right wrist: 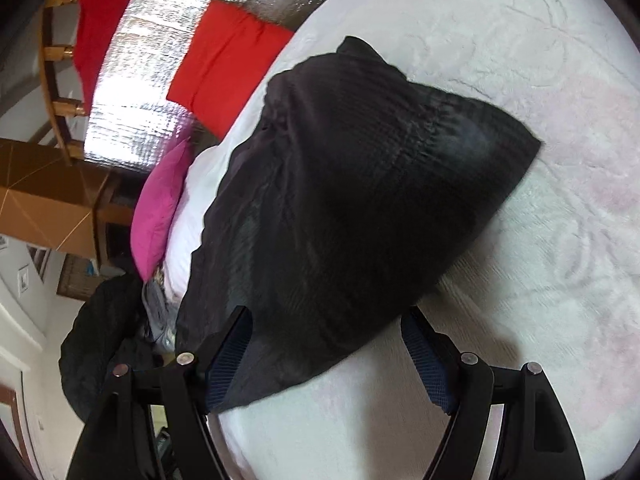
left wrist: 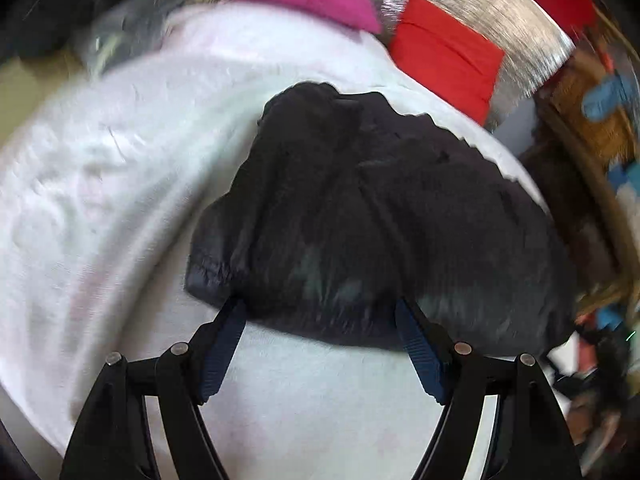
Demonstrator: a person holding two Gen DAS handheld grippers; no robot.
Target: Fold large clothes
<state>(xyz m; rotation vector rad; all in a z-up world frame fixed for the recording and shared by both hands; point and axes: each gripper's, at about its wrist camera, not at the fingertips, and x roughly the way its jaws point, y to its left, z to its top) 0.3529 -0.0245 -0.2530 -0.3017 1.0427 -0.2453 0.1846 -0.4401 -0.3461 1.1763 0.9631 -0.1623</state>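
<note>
A white fleecy bedspread (right wrist: 520, 240) carries the bunched black garment (right wrist: 352, 200), near its edge. Left gripper (left wrist: 320, 308) and right gripper (right wrist: 326, 316) both gape wide, their tips hidden under the cloth; whether they hold anything I cannot tell. Closing on one thin, slippery layer risks it sliding out and undoing the fold.

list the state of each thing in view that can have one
black garment: bunched, lying on the white blanket
left gripper: open, fingertips at the garment's edge
right gripper: open, garment draped over its fingertips
red cloth: folded flat
</note>
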